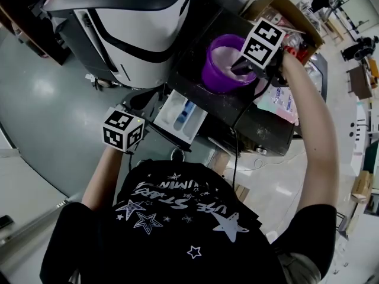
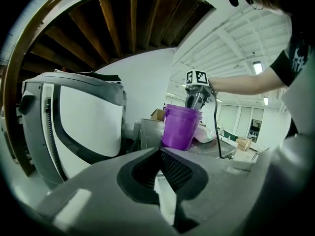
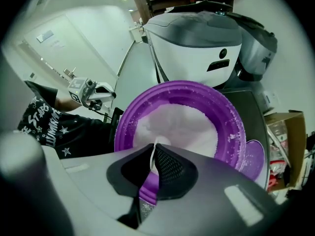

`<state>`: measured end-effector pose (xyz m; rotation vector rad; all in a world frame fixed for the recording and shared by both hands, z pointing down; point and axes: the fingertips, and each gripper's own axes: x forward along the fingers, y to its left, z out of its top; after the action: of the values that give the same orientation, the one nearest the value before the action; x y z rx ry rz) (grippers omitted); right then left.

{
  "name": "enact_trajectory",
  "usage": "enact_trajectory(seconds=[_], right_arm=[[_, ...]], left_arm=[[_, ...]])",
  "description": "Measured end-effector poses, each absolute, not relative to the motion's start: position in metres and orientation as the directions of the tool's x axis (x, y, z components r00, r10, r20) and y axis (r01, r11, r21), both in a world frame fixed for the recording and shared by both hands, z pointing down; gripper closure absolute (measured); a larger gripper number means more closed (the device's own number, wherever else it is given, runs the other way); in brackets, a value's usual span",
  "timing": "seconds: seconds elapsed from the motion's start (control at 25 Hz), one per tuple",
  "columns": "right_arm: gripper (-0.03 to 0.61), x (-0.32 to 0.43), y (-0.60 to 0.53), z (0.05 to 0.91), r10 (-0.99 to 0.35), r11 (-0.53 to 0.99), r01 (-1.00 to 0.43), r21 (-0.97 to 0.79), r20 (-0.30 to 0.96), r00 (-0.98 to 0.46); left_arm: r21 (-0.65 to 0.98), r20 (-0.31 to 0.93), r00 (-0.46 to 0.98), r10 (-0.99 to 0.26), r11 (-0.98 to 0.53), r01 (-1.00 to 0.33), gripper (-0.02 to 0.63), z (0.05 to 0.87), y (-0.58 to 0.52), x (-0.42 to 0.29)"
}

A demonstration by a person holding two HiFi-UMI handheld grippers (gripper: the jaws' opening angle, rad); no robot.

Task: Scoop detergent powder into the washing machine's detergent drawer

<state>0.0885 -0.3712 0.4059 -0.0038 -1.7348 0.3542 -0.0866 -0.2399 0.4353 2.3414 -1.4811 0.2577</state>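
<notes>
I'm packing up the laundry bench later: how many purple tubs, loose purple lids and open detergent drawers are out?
purple tub: 1
purple lid: 1
open detergent drawer: 1
Total: 3

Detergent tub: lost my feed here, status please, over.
Right gripper shut on scoop handle over purple tub. Left gripper shut on drawer, pulled open. Nothing blocking.

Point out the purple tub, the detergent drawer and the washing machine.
purple tub (image 2: 179, 129): left gripper view, side wall.
detergent drawer (image 1: 169, 112): head view, white compartment.
washing machine (image 1: 141, 40): head view, white front panel.
</notes>
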Motion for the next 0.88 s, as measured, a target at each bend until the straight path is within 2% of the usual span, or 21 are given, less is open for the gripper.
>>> enact_trajectory(seconds=[0.36,0.56,0.88], right_arm=[[0.541,0.091,-0.368,0.401,0.209,0.92,-0.269,-0.284,0.938,-0.277],[0.541,0.088,-0.37,0.394,0.207,0.881,-0.333,-0.337,0.906,-0.368],[0.541,0.096,-0.37,0.386,0.112,0.825,-0.443,-0.35,0.871,-0.479]], left_arm=[[0.206,0.346,0.455,-0.82,-0.406,-0.89,0.612,0.438,-0.241,-0.09],[0.209,0.349,0.473,-0.809,-0.425,-0.881,0.613,0.439,-0.242,-0.09],[0.2,0.353,0.495,-0.794,-0.453,-0.869,0.612,0.442,-0.241,-0.089]])
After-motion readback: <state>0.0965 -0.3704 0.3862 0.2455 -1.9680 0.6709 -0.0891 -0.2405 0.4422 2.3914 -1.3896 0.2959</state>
